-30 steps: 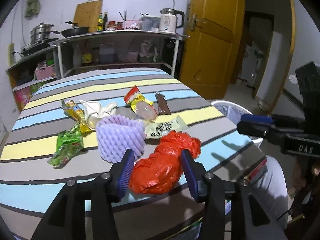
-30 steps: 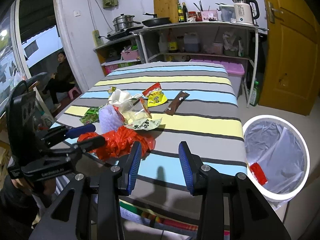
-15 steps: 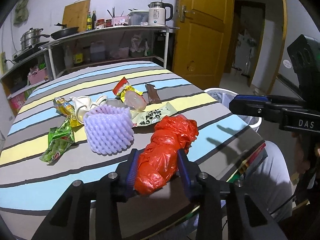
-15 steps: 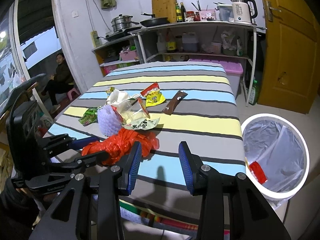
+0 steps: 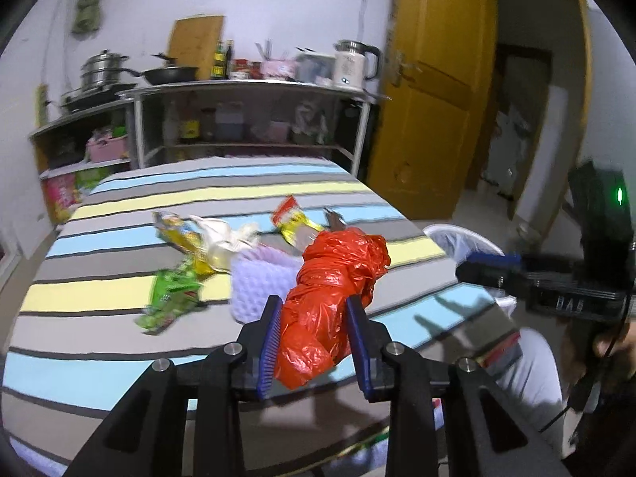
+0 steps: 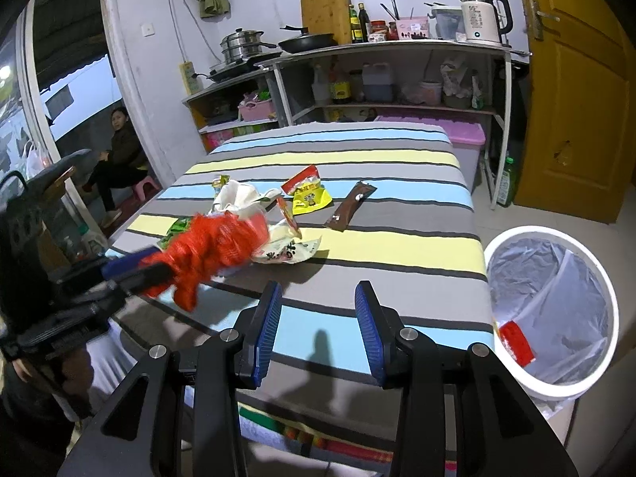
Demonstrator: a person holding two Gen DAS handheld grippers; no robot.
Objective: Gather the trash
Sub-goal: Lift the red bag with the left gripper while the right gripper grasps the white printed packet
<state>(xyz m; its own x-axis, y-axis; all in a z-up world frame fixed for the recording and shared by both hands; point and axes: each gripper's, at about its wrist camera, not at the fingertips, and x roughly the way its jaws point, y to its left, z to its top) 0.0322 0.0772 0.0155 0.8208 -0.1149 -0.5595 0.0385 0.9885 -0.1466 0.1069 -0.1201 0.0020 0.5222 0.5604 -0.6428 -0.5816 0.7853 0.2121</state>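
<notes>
My left gripper (image 5: pixel 314 342) is shut on a crumpled red plastic bag (image 5: pixel 334 298) and holds it lifted off the striped table (image 5: pixel 99 342); it also shows in the right wrist view (image 6: pixel 214 250). My right gripper (image 6: pixel 318 334) is open and empty over the table's near edge. Loose trash lies mid-table: a purple foam net (image 5: pixel 258 286), a green wrapper (image 5: pixel 171 298), a yellow-red snack packet (image 6: pixel 308 194), a brown wrapper (image 6: pixel 349 206) and a white printed packet (image 6: pixel 286 250). A white bin (image 6: pixel 552 310) with a clear liner stands on the floor to the right of the table.
A shelf with pots, bottles and a kettle (image 6: pixel 481 20) stands behind the table. A yellow door (image 6: pixel 576 91) is at the right. A person (image 6: pixel 119 147) sits at far left. A red scrap (image 6: pixel 514 342) lies in the bin.
My left gripper closed on the red bag and lifted it off the table. The right gripper stayed open and nearly still.
</notes>
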